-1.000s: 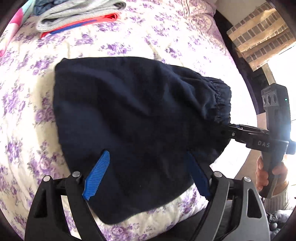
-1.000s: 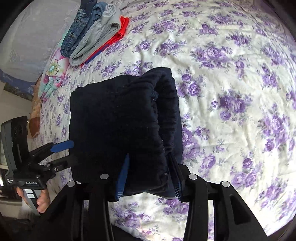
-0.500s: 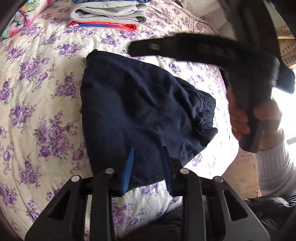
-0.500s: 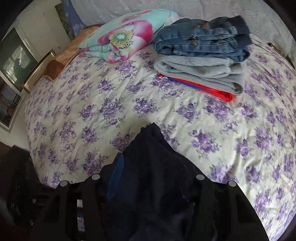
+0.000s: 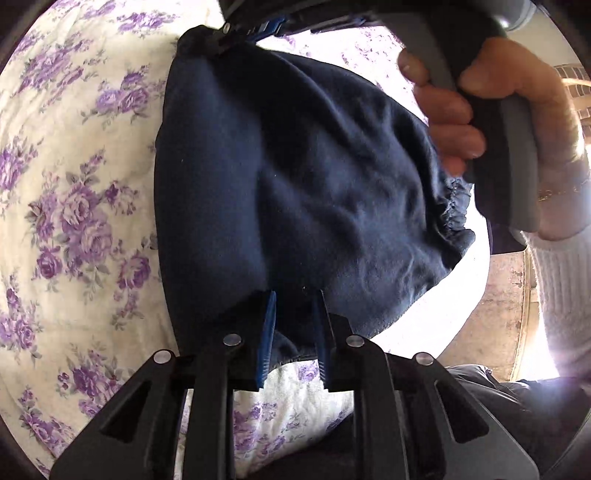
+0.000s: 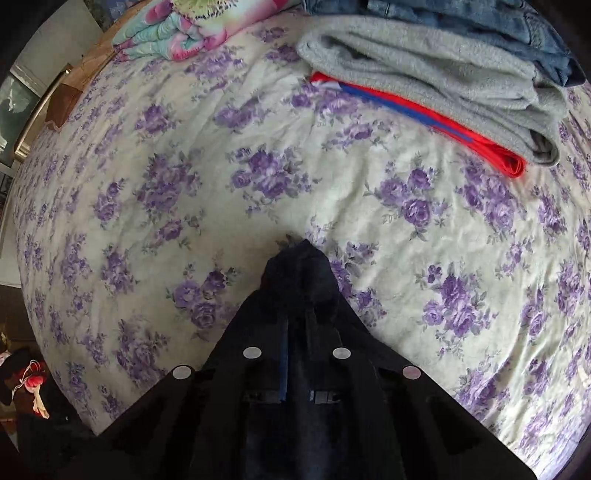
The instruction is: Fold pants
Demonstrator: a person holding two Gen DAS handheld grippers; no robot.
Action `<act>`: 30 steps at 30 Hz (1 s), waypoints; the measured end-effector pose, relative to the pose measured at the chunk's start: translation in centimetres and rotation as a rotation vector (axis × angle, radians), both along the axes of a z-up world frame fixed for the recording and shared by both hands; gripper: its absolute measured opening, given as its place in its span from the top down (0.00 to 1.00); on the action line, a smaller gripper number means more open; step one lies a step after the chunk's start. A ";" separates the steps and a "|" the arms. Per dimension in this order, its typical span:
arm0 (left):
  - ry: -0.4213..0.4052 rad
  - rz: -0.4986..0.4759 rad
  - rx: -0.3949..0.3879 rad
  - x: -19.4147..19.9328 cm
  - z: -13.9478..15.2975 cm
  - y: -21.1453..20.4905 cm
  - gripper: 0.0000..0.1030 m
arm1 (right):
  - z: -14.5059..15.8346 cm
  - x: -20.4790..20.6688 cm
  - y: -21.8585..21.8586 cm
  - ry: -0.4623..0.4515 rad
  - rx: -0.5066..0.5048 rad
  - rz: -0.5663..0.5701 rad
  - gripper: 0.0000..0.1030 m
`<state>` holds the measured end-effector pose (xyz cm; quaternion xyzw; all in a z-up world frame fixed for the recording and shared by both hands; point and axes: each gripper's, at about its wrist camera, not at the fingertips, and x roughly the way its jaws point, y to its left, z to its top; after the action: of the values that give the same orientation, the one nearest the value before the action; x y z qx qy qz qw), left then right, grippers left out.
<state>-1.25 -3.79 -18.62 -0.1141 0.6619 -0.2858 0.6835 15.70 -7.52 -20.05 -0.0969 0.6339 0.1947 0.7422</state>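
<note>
Dark navy pants (image 5: 314, 166), folded into a compact wedge, lie on the flowered bedsheet (image 5: 74, 221) with the gathered waistband at the right. My left gripper (image 5: 295, 295) pinches their near edge, its jaws still closing on the cloth. In the left wrist view a person's hand (image 5: 461, 110) holds my right gripper (image 5: 251, 31) at the pants' far corner. Seen from the right wrist, a bunched peak of the pants (image 6: 299, 266) rises between the fingers of my right gripper (image 6: 301, 317), whose jaws are closing on the fabric.
Folded clothes are stacked at the back right: jeans (image 6: 480, 18) on a grey garment (image 6: 424, 62) on a red one (image 6: 461, 125). A bright flowered pillow (image 6: 184, 29) lies at the back left. The bed's edge and floor (image 5: 506, 295) are at the right.
My right gripper left the waistband side, swung over the pants to their far corner and closed on it. My left gripper closed on the near edge and sank closer to the bed.
</note>
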 end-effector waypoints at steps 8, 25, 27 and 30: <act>-0.010 0.018 0.033 1.0 1.9 1.7 0.69 | 5.0 -2.2 -2.4 -0.102 0.029 -0.003 0.55; 0.174 0.110 -0.165 6.4 -3.9 3.5 0.15 | 9.6 -22.8 -24.9 -0.178 0.068 -0.603 0.14; 0.173 0.111 -0.182 7.2 -4.2 2.5 0.17 | 8.9 -24.3 -26.2 -0.160 0.086 -0.651 0.14; 0.093 0.057 -0.127 7.4 -2.7 0.5 0.34 | 8.0 -25.0 -27.2 -0.130 0.146 -0.731 0.14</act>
<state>6.12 -3.27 -21.28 -0.1892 0.6699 -0.3021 0.6513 -9.32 -34.77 -12.05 0.1765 0.5626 -0.0449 0.8064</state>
